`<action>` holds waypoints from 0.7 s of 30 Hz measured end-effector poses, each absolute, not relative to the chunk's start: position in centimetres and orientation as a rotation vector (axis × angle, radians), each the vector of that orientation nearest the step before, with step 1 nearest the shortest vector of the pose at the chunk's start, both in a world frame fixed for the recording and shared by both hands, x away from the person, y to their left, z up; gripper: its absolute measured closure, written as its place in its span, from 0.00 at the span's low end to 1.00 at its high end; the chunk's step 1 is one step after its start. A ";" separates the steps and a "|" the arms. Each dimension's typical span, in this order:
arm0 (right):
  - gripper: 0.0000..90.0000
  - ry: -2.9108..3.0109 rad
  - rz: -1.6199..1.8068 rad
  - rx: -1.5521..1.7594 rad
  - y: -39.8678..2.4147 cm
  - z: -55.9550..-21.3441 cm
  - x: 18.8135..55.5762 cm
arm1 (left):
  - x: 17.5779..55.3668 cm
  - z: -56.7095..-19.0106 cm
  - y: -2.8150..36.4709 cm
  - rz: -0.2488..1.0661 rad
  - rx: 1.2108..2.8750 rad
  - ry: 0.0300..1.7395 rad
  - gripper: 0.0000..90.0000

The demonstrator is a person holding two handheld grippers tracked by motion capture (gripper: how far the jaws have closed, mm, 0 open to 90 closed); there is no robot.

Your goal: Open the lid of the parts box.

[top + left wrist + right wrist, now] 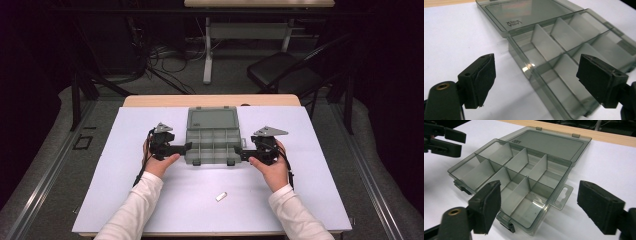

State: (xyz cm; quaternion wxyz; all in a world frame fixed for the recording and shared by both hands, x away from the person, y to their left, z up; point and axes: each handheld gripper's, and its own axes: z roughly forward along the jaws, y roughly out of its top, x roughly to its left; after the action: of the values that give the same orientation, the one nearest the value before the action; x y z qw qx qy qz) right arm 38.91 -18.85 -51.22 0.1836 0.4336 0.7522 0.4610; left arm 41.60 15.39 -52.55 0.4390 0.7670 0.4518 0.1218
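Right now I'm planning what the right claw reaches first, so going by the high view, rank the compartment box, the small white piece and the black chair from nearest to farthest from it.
From the right claw:
1. Compartment box, just beside the claw tips, at the mat's middle.
2. Small white piece, on the mat toward the person.
3. Black chair, on the floor beyond the table.

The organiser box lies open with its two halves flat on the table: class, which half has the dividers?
The half nearer the person, the tray, is split by dividers into compartments. The far half, the lid, is one flat panel.
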 end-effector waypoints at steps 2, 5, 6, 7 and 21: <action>0.20 2.118 1.306 1.222 -18.9 -51.1 38.8 | 40.9 -52.4 15.2 0.297 1.915 1.111 0.11; 0.19 2.119 1.301 1.219 -18.8 -51.0 38.7 | 39.9 -52.2 14.9 0.297 1.925 1.078 0.06; 0.18 2.122 1.298 1.216 -18.8 -51.0 38.7 | 39.6 -52.0 14.7 0.290 1.929 1.063 0.06; 0.18 2.122 1.295 1.214 -18.8 -51.0 38.7 | 39.2 -51.8 14.6 0.288 1.935 1.048 0.06; 0.17 2.116 1.296 1.199 -19.1 -50.8 38.4 | 35.6 -50.7 13.9 0.270 1.918 0.939 0.08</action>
State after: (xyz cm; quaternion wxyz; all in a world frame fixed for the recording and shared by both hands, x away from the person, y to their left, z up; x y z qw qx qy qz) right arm 38.42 -19.05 -50.78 0.1918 0.4271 0.7536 0.4614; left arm 35.63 13.87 -50.74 0.4745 0.7843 0.3841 0.1103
